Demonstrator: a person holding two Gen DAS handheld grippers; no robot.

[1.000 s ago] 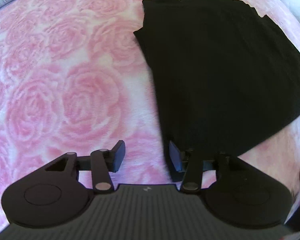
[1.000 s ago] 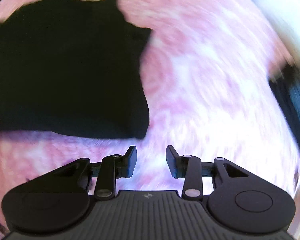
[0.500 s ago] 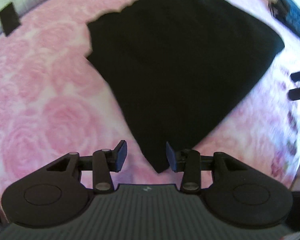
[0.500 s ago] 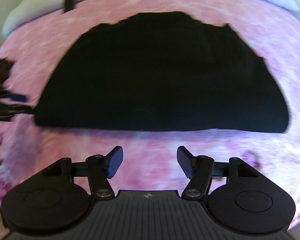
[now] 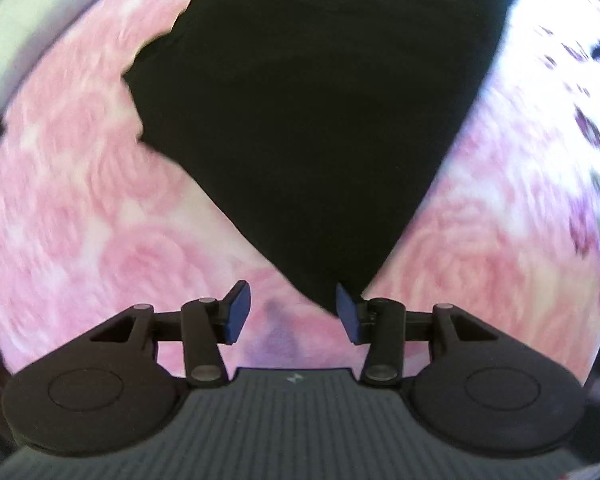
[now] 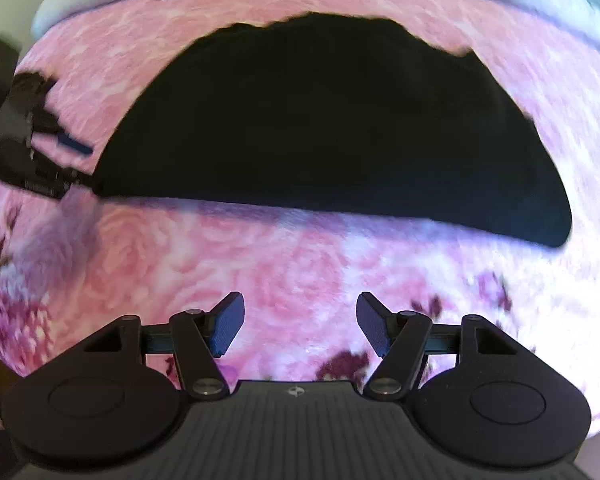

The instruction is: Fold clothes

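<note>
I see the black garment lying folded flat on the pink rose-patterned blanket. My left gripper has just been widening its jaws; they stand apart, empty, with the cloth's near corner reaching in just beside the right pad. My right gripper gapes over bare blanket (its jaws parted too), short of the garment's straight near edge.

black garment cropped above, bedspread blurred
</note>
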